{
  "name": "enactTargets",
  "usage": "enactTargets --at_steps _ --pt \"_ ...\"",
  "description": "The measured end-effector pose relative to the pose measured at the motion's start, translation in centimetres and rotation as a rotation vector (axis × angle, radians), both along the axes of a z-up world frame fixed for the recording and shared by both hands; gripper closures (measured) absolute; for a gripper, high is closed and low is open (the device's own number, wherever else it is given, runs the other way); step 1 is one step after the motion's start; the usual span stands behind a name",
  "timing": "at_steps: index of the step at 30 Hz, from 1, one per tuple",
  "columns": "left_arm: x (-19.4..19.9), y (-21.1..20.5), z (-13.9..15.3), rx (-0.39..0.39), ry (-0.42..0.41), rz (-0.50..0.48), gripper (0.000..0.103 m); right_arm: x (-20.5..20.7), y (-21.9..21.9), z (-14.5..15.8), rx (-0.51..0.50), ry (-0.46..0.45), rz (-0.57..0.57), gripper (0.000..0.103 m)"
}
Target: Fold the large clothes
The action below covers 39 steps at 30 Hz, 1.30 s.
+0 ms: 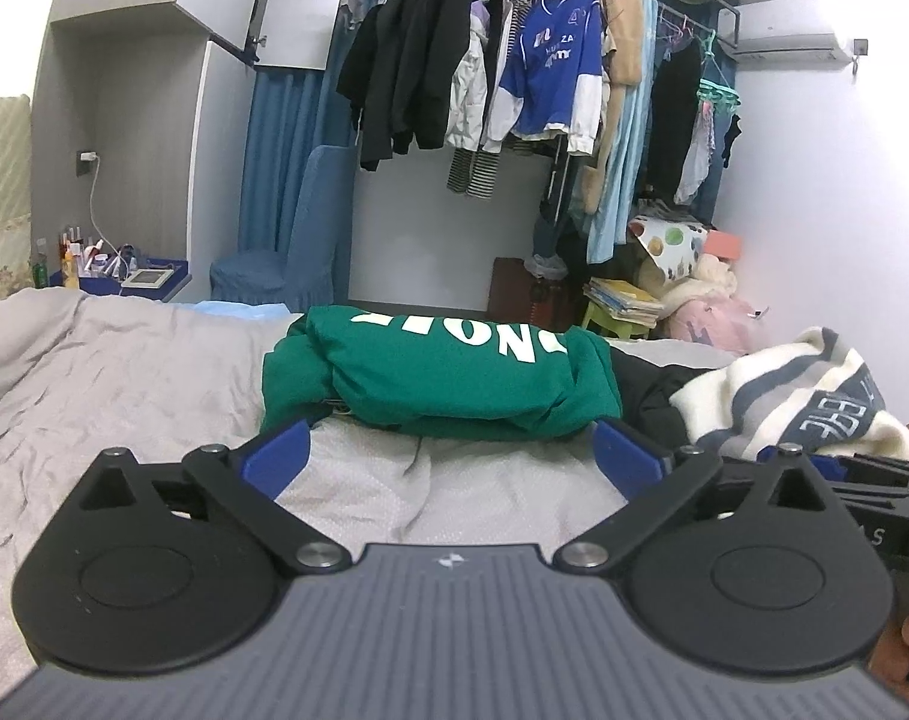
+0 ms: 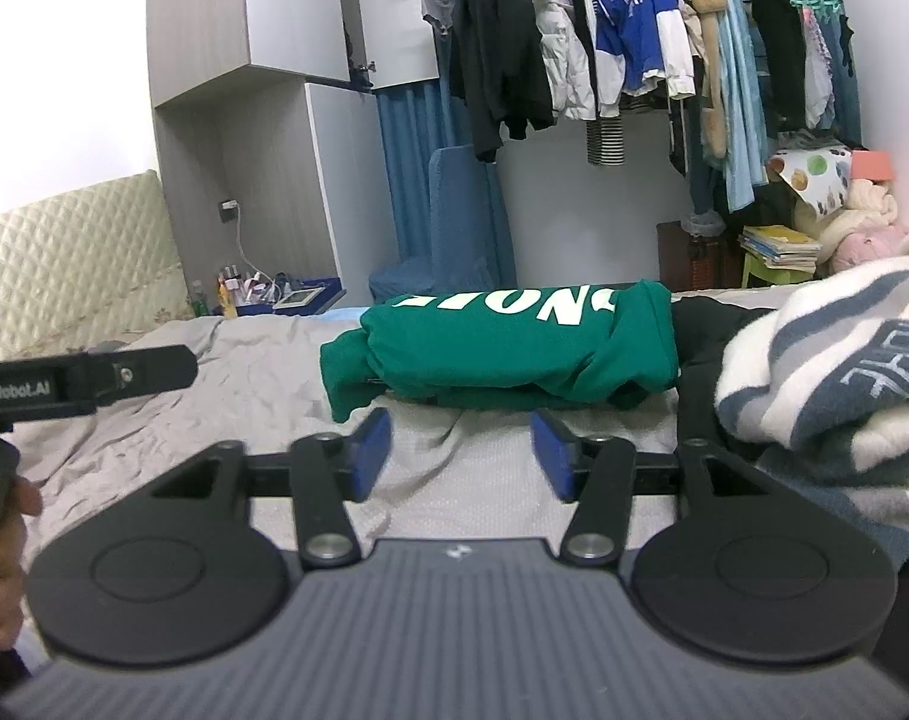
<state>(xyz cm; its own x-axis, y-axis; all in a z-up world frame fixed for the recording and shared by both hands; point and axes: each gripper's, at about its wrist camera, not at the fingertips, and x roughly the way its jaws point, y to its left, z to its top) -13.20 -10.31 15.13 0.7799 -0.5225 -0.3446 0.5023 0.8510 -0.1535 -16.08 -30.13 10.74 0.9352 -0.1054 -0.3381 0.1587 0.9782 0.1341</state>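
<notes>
A green sweatshirt (image 1: 448, 375) with white letters lies folded into a compact bundle on the grey bed sheet (image 1: 124, 372); it also shows in the right wrist view (image 2: 508, 354). My left gripper (image 1: 451, 450) is open and empty, its blue pads just short of the bundle's near edge. My right gripper (image 2: 461, 450) is open and empty, a little in front of the bundle. The left gripper's body (image 2: 82, 387) shows at the left of the right wrist view.
A cream and grey striped garment (image 1: 814, 396) lies on dark clothing at the right; it also shows in the right wrist view (image 2: 838, 372). Behind the bed are a rack of hanging clothes (image 1: 544, 78), a blue chair (image 1: 298, 240) and a cluttered bedside table (image 1: 136, 279).
</notes>
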Motion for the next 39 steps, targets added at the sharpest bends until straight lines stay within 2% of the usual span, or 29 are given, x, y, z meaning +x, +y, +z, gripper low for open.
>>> enactTargets --at_steps 2,4,16,39 --pt "-0.1 0.1 0.0 0.001 -0.003 0.003 0.0 0.0 0.0 0.1 -0.005 -0.011 -0.014 0.014" --pt "-0.2 0.2 -0.1 -0.006 0.0 0.01 0.0 0.0 -0.1 0.2 -0.005 -0.021 -0.024 0.003" --pt "-0.6 1.8 0.1 -0.029 -0.001 0.043 0.0 0.3 0.6 0.6 -0.022 0.002 -0.042 0.003" --pt "-0.6 2.6 0.0 -0.035 0.02 0.038 0.0 0.7 0.6 0.4 -0.024 0.029 -0.059 0.003"
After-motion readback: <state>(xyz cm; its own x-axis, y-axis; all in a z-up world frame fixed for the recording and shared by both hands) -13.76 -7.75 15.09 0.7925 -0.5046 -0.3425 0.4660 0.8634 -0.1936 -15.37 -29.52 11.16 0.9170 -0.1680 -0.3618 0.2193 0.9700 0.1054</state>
